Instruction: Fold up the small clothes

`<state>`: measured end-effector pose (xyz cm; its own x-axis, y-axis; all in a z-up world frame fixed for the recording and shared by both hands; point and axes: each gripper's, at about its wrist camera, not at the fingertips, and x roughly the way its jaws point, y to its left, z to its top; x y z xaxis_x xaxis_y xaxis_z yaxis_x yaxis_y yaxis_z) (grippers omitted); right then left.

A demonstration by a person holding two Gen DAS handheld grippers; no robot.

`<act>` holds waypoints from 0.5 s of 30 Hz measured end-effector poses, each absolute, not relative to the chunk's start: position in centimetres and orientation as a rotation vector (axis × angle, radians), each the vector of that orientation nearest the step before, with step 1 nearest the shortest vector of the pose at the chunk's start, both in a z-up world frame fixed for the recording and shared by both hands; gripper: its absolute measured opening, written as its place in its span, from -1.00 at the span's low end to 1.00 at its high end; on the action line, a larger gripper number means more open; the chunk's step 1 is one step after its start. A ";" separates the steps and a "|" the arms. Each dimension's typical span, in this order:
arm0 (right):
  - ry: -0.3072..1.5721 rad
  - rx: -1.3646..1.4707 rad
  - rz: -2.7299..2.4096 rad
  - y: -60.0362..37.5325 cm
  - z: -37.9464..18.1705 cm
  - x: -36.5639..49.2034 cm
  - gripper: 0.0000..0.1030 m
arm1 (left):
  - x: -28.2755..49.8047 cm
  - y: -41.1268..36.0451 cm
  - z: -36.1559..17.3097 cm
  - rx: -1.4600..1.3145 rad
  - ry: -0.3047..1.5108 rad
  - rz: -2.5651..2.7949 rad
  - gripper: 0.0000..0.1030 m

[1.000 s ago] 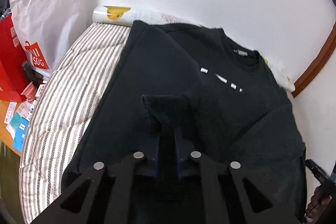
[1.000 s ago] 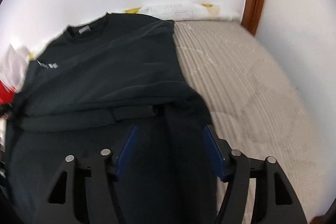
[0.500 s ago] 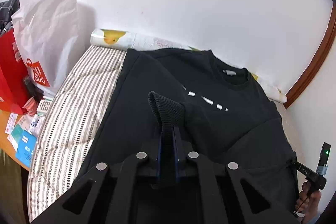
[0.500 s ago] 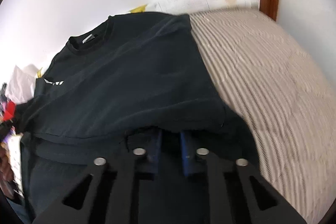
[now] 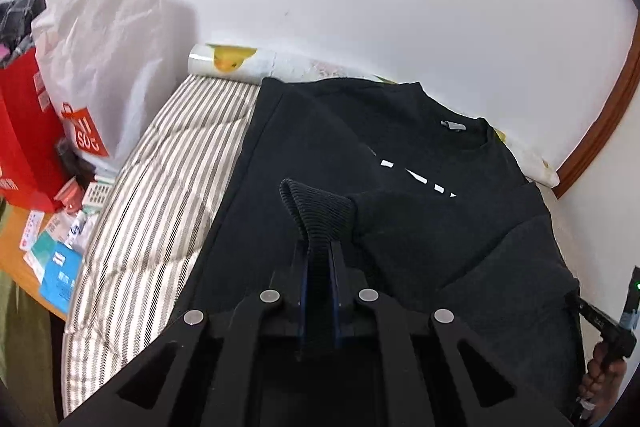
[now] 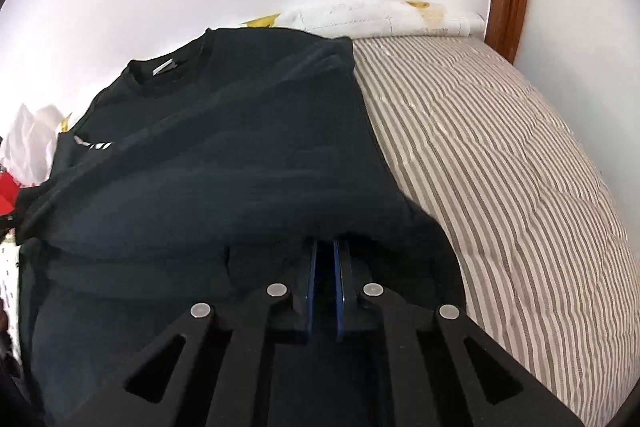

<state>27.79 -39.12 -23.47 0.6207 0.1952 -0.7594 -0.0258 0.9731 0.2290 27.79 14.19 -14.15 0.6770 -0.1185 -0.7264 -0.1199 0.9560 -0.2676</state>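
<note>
Black sweatshirt (image 5: 400,147) spread on the striped bed (image 5: 160,187), collar toward the wall. Left gripper (image 5: 319,259) clamped on the ribbed cuff (image 5: 320,215), same pinch as a second ago, cuff now lifted off the sweatshirt and standing above the jaws. Right gripper (image 6: 325,263) was gaping wide a second ago, jaws just been closing, now clenched on a fold of sweatshirt fabric near the hem side, edge draped over the tips. Red bag (image 5: 24,139) and white bag (image 5: 104,75) left of the sweatshirt, off the bed. Hand (image 5: 604,379) at the sweatshirt's right edge.
</note>
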 end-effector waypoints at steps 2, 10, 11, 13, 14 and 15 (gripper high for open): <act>0.905 0.207 0.138 -39.1 -23.5 27.3 -0.77 | 27.8 14.4 -14.1 -0.327 0.827 -0.003 -0.83; 0.895 0.225 0.140 -38.2 -24.6 27.1 -0.59 | 27.4 14.7 -11.9 -0.282 0.763 0.009 -0.83; 0.900 0.226 0.132 -38.1 -24.9 27.3 -0.60 | 27.3 15.0 -11.9 -0.278 0.760 0.016 -0.83; 0.898 0.218 0.115 -38.0 -24.9 27.4 -0.71 | 27.4 15.5 -12.3 -0.284 0.772 0.025 -0.83; 0.902 0.202 0.108 -37.9 -24.9 27.3 -0.79 | 27.4 15.7 -12.7 -0.288 0.785 0.028 -0.83; 0.908 0.189 0.110 -37.9 -24.9 27.2 -0.80 | 27.5 15.9 -13.3 -0.296 0.800 0.031 -0.83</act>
